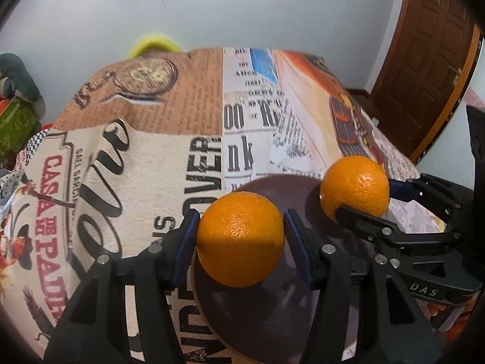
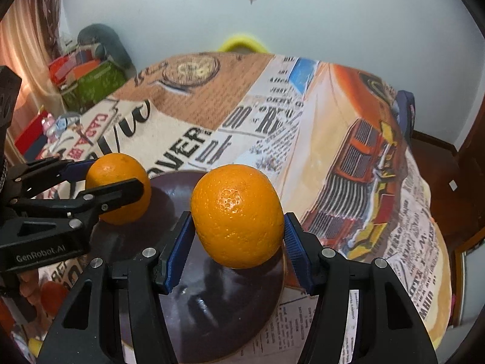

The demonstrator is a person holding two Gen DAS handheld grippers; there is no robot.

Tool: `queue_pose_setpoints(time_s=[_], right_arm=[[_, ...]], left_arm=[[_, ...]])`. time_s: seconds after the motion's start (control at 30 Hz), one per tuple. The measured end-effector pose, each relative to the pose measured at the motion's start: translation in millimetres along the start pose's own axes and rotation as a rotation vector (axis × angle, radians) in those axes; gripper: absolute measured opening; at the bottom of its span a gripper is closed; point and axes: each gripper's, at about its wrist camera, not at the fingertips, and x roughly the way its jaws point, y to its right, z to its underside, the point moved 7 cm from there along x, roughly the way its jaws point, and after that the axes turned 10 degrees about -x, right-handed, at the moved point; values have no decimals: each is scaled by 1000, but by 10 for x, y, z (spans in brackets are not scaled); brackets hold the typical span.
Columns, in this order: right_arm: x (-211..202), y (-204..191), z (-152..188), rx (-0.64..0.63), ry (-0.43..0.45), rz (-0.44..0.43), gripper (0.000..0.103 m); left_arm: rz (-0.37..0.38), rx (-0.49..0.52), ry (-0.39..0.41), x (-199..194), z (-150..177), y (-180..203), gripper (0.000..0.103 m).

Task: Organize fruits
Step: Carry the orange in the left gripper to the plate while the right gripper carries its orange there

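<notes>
My left gripper (image 1: 241, 239) is shut on an orange (image 1: 241, 238) and holds it over a dark brown plate (image 1: 272, 312). My right gripper (image 2: 238, 230) is shut on a second orange (image 2: 238, 214) over the same plate (image 2: 212, 303). In the left wrist view the right gripper (image 1: 368, 197) shows at the right with its orange (image 1: 354, 189). In the right wrist view the left gripper (image 2: 100, 179) shows at the left with its orange (image 2: 118, 188). Both oranges hang a little above the plate, side by side.
The plate sits on a table under a printed newspaper-pattern cloth (image 1: 151, 157). A yellow chair back (image 2: 242, 44) stands behind the far edge. Boxes and clutter (image 2: 88, 82) lie at the left. A brown door (image 1: 430, 60) is at the right.
</notes>
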Motion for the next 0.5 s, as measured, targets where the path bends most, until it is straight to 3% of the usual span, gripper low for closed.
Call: queue_pose_setpoints(time_s=[0.17,0.5], right_arm=[[164,-18,58,-34,-60,-17,56],[170,-33,72,-67,-68,-28,58]], left_arm=[[10,-4,-40,132,40,-11,57],[17,-35,-52,153,18,-54,59]])
